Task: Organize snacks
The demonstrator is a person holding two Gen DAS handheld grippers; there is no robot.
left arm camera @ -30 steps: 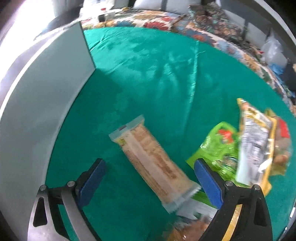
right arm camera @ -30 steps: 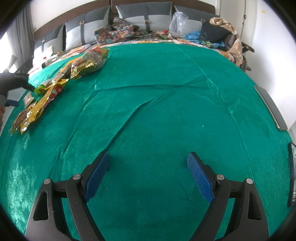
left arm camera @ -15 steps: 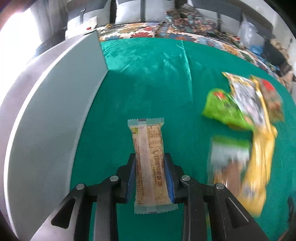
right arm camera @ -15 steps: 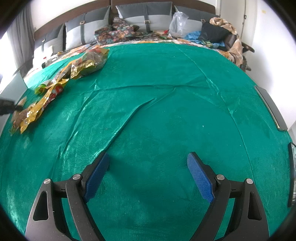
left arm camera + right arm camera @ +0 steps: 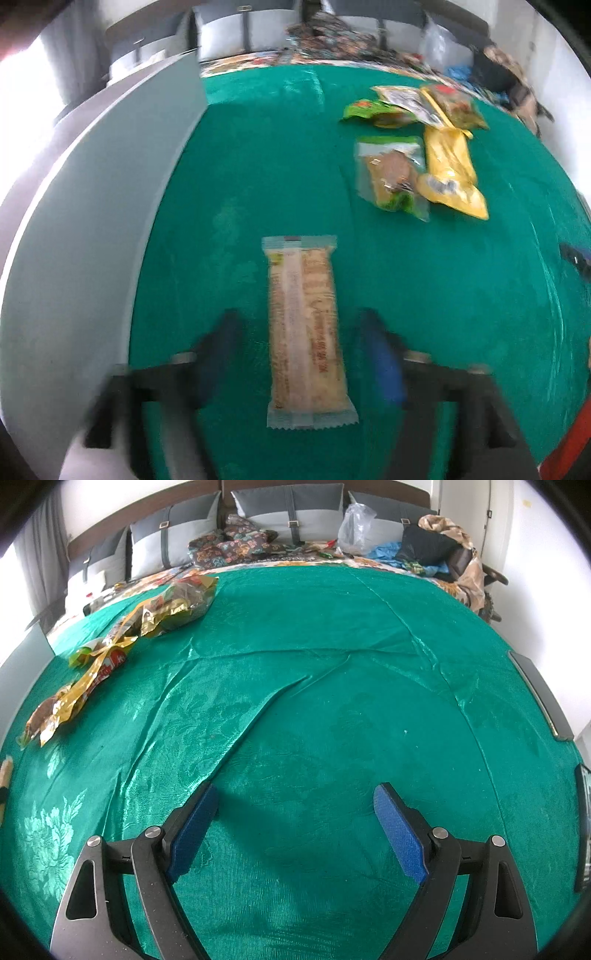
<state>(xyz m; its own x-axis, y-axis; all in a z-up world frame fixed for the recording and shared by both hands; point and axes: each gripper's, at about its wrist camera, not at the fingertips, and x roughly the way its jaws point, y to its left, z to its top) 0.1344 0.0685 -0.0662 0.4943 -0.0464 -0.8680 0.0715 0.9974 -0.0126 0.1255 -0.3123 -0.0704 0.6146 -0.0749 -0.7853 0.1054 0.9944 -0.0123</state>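
Observation:
A long beige cracker bar in a clear wrapper (image 5: 304, 328) lies on the green cloth (image 5: 461, 295), lengthwise between the fingers of my left gripper (image 5: 301, 354). The jaws are opening and the blue pads stand clear of the wrapper on both sides. A heap of snack packs lies further right: a green bag (image 5: 365, 110), a clear pack with brown cakes (image 5: 393, 177) and a yellow bag (image 5: 448, 170). In the right wrist view my right gripper (image 5: 295, 829) hangs open over bare cloth, far from the same snack heap (image 5: 110, 653) at the upper left.
A grey-white panel (image 5: 92, 240) stands along the left side of the cloth, close to the bar. Grey cushions (image 5: 288, 509), patterned fabric and a plastic bag (image 5: 356, 524) line the far edge. A dark flat object (image 5: 539, 694) lies at the right edge.
The left gripper closed on the cracker bar, carried it left away from the snack heap, then spread its jaws off it. The right gripper stayed still.

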